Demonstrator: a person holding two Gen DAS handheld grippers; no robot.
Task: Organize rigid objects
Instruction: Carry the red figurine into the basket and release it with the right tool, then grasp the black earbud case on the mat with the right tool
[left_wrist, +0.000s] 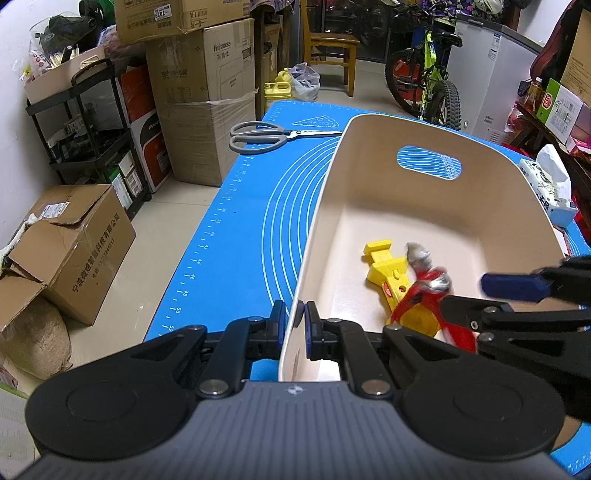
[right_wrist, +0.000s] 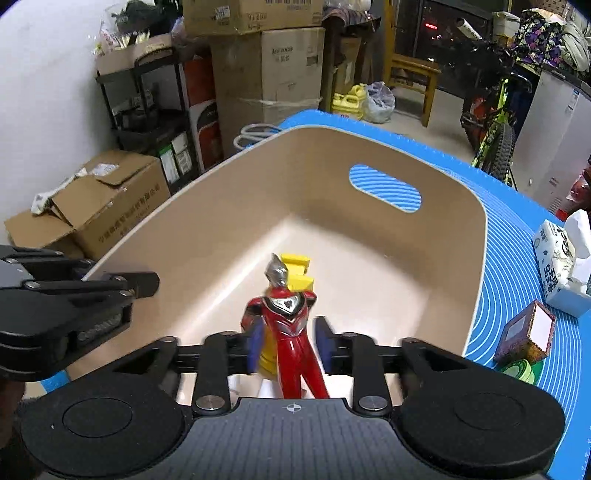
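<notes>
A beige bin (left_wrist: 369, 177) (right_wrist: 258, 177) stands on the blue mat. My left gripper (left_wrist: 294, 328) is shut on the bin's near left wall, one finger on each side. A yellow plastic toy (left_wrist: 388, 273) (right_wrist: 297, 275) lies on the bin floor. A red and silver hero figure (left_wrist: 424, 284) (right_wrist: 286, 317) is over the bin between the fingers of my right gripper (right_wrist: 287, 349). The right jaws stand apart and the blue pads (right_wrist: 253, 347) do not touch the figure, which looks blurred. Grey scissors (left_wrist: 258, 136) lie on the mat behind the bin.
A tissue pack (right_wrist: 561, 266), a small patterned box (right_wrist: 524, 332) and a green tape roll (right_wrist: 517, 369) sit on the blue mat (left_wrist: 236, 229) right of the bin. Cardboard boxes (left_wrist: 70, 243), a shelf cart and a bicycle (left_wrist: 428, 81) stand on the floor around the table.
</notes>
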